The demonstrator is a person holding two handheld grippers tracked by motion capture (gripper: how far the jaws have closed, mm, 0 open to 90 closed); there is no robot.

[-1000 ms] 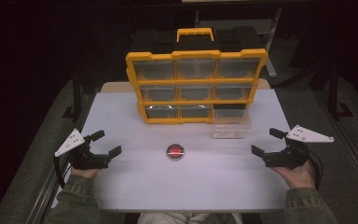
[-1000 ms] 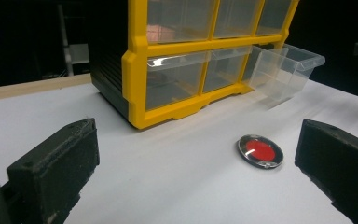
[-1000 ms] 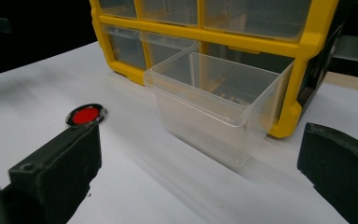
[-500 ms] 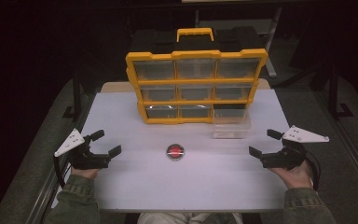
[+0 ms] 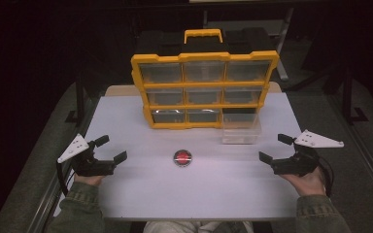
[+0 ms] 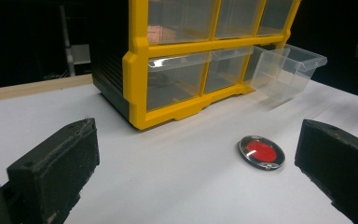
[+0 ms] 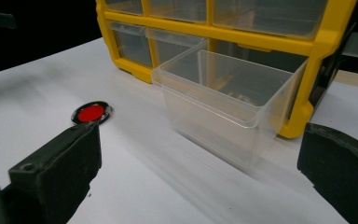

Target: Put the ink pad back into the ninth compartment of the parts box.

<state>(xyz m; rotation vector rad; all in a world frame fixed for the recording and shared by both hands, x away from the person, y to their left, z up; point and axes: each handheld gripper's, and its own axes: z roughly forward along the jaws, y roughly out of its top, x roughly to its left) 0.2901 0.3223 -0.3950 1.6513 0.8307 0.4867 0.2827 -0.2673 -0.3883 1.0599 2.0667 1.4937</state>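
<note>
A yellow organiser (image 5: 204, 87) with clear drawers stands at the back of the white table (image 5: 141, 194). Its bottom right drawer (image 5: 241, 130) is pulled out and looks empty (image 7: 223, 98). A small round red disc with a metal rim (image 5: 182, 157) lies on the table in front of the organiser (image 6: 261, 152) (image 7: 91, 113). My left gripper (image 5: 110, 148) rests open at the left, jaws wide apart with nothing between them. My right gripper (image 5: 276, 148) rests open at the right, also holding nothing. Both are well apart from the disc.
The organiser has a yellow carry handle (image 5: 203, 35) on top. Dark floor and metal frame legs (image 5: 80, 97) surround the table. A wooden strip (image 6: 28, 88) runs along the table's far edge.
The right gripper has shifted slightly toward the table's middle. The left gripper, disc and drawer stay as they were.
</note>
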